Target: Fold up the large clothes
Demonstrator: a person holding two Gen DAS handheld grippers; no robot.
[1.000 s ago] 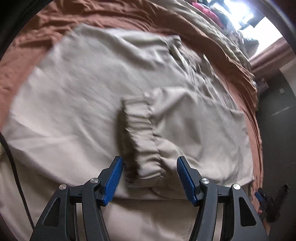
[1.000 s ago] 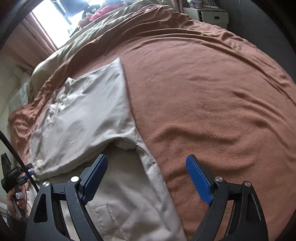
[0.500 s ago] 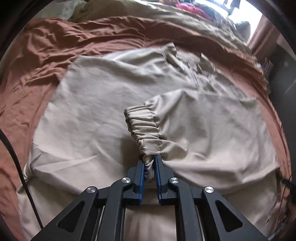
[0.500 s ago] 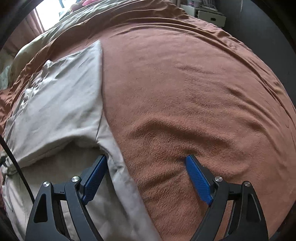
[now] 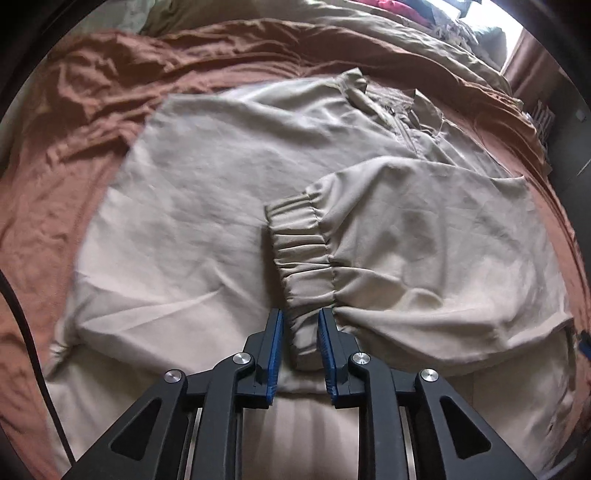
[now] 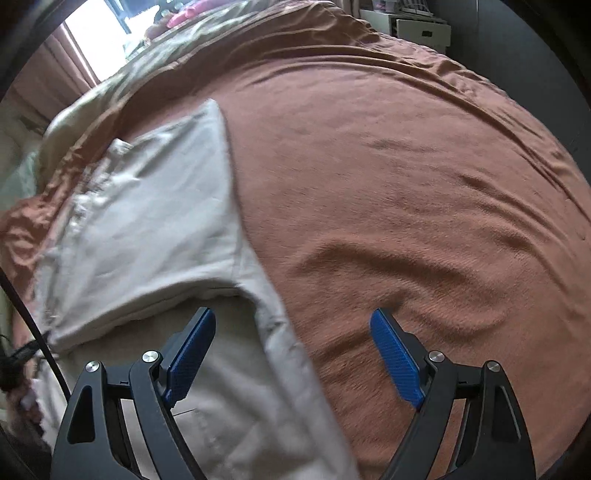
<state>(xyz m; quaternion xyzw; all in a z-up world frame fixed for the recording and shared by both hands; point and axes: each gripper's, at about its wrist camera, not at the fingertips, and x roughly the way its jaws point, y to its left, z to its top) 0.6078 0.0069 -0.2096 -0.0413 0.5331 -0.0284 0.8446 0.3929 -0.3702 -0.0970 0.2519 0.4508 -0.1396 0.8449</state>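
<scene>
A large beige jacket (image 5: pixel 207 206) lies spread on a rust-brown bedspread (image 5: pixel 66 110). One sleeve is folded across its body, with the gathered elastic cuff (image 5: pixel 299 258) in the middle. My left gripper (image 5: pixel 300 325) has its blue pads on either side of the cuff's near end, a small gap still between them. In the right wrist view the jacket's folded side (image 6: pixel 147 229) lies at left. My right gripper (image 6: pixel 291 325) is wide open and empty, straddling the jacket's right edge above the bedspread (image 6: pixel 406 166).
A crumpled olive blanket (image 5: pixel 332 22) and pink items lie at the head of the bed by a bright window (image 6: pixel 92 29). A white drawer unit (image 6: pixel 421 29) stands beyond the bed. A black cable (image 5: pixel 22 332) hangs at the left.
My left gripper closed on the cuff half a second ago and has now parted slightly. The right gripper stayed open, shifting a little over the jacket's edge.
</scene>
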